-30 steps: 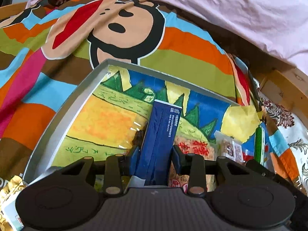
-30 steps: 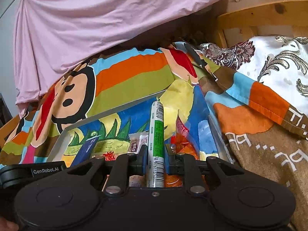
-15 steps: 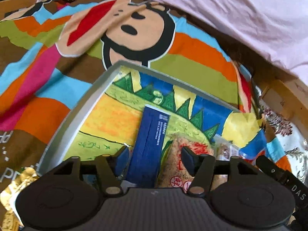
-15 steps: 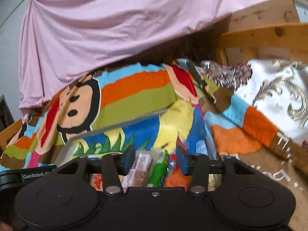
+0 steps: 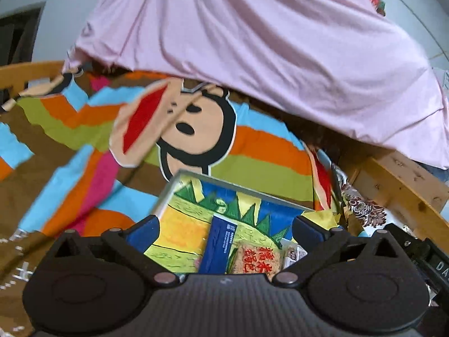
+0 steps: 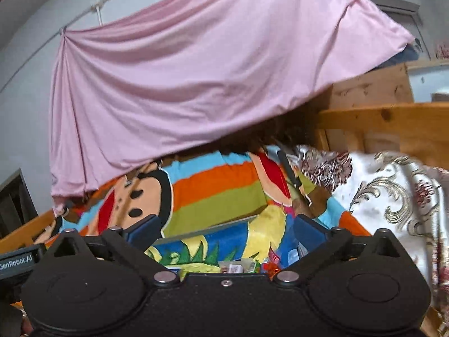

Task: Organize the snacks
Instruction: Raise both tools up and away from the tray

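Three snack packs can be counted in the left wrist view, all lying inside the tray (image 5: 168, 191): one dark blue box (image 5: 217, 248) laid lengthwise, one tan rice cracker pack (image 5: 259, 258) with red lettering touching its right side, and one small white packet (image 5: 293, 252) just right of that. Right wrist view shows only a sliver of the tray (image 6: 207, 231) floor, with a few small packs (image 6: 238, 266) bunched at its near end, too hidden by the gripper body to count or name. Tray is one, shallow, grey-rimmed, lined with a painted sheet of blue, yellow and green; it sits on one striped blanket (image 5: 263, 151) bearing a cartoon monkey face. Left gripper (image 5: 224, 227): jaws have just been opening and now stand spread wide, nothing between the pads, the blue box lying loose on the tray below them. Right gripper (image 6: 227, 229): jaws likewise have just been opening, now spread wide, nothing between them. One pink sheet (image 6: 196, 84) hangs behind the blanket. One patterned white quilt (image 6: 393, 196) lies right of the blanket. Wooden bed frame (image 6: 378, 123) behind that.
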`<move>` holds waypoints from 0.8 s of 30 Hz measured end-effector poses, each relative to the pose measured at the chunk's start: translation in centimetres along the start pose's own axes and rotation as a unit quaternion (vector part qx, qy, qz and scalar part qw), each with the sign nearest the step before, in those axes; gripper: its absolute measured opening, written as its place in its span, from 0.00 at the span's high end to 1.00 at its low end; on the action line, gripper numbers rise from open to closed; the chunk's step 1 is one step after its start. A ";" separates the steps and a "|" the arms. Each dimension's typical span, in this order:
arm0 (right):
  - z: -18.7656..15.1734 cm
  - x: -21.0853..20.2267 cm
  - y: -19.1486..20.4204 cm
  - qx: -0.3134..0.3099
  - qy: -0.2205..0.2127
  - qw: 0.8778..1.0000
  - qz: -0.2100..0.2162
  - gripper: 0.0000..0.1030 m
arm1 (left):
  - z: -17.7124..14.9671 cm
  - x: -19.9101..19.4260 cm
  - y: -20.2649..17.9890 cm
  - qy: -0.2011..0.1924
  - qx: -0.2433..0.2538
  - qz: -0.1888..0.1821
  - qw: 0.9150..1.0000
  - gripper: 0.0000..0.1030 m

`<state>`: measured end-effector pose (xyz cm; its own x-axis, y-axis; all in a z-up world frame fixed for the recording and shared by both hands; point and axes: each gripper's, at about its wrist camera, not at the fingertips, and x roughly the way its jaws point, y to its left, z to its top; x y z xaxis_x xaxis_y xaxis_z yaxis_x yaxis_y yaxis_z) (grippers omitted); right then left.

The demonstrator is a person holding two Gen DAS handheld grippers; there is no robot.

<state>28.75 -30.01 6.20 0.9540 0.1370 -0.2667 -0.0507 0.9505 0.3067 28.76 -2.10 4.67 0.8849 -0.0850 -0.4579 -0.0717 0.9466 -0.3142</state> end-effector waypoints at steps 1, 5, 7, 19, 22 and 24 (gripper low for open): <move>0.2 -0.8 0.2 0.000 -0.003 1.000 0.002 0.01 | 0.1 -0.7 0.1 -0.004 0.004 0.001 1.000 0.01; 0.6 -3.8 1.4 -0.017 -0.015 1.000 0.012 0.01 | -0.1 -4.1 0.6 -0.024 0.020 0.004 1.000 0.01; 0.3 -5.6 2.0 -0.026 -0.025 0.999 0.015 0.01 | -0.4 -5.8 1.0 -0.030 0.030 0.006 0.999 0.01; -4.6 -13.1 4.3 -0.054 -0.027 0.998 0.015 0.01 | -4.8 -13.8 4.2 -0.059 0.063 0.024 0.996 0.01; -5.9 -14.5 4.9 -0.064 -0.017 0.998 0.013 0.01 | -6.0 -15.0 5.2 -0.058 0.066 0.033 0.996 0.00; -6.8 -15.2 5.4 -0.070 -0.008 0.997 0.010 0.01 | -6.9 -15.1 6.0 -0.052 0.060 0.039 0.996 0.00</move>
<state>11.95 -25.10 5.71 0.9569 0.1525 -0.2471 -0.1092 0.9775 0.1802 11.76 2.72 3.98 0.9223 0.0173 -0.3861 -0.0923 0.9799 -0.1766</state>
